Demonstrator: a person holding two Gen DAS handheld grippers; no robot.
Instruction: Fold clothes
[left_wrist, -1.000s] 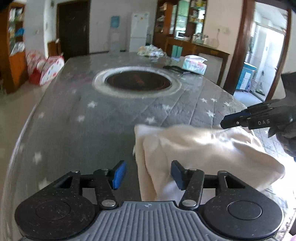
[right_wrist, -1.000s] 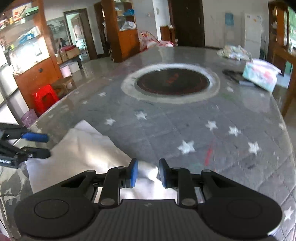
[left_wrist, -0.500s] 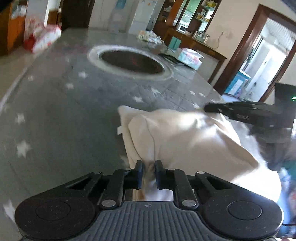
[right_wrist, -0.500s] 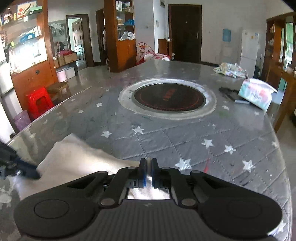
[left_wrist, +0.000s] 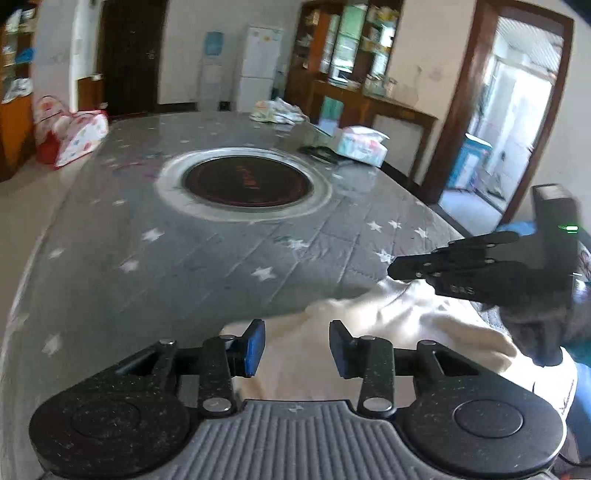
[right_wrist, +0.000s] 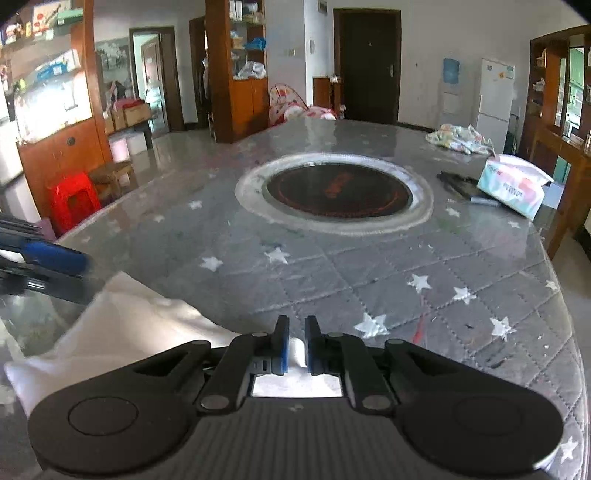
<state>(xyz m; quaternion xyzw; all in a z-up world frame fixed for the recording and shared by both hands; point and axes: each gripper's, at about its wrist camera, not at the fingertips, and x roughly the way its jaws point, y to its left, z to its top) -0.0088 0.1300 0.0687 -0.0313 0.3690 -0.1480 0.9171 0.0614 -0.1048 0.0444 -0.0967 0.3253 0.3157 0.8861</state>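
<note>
A cream garment lies bunched at the near edge of the grey star-patterned table. My left gripper hovers just above the garment's left part. Its jaws are opening, and the blue pads stand apart without pressing on the cloth below. My right gripper has its pads almost together, with a fold of the garment pinched between them, though its jaws are opening slightly. In the left wrist view the right gripper holds the cloth's right edge raised. The left gripper shows at the far left of the right wrist view.
A round dark hob with a silver ring sits in the middle of the table. Farther back right lie a tissue pack, a dark flat item and a crumpled patterned bundle. The table's curved edge runs close on the right.
My left gripper closed on the garment's left edge, then opened again and rose. My right gripper closed on the garment's right edge and still pinches it.
</note>
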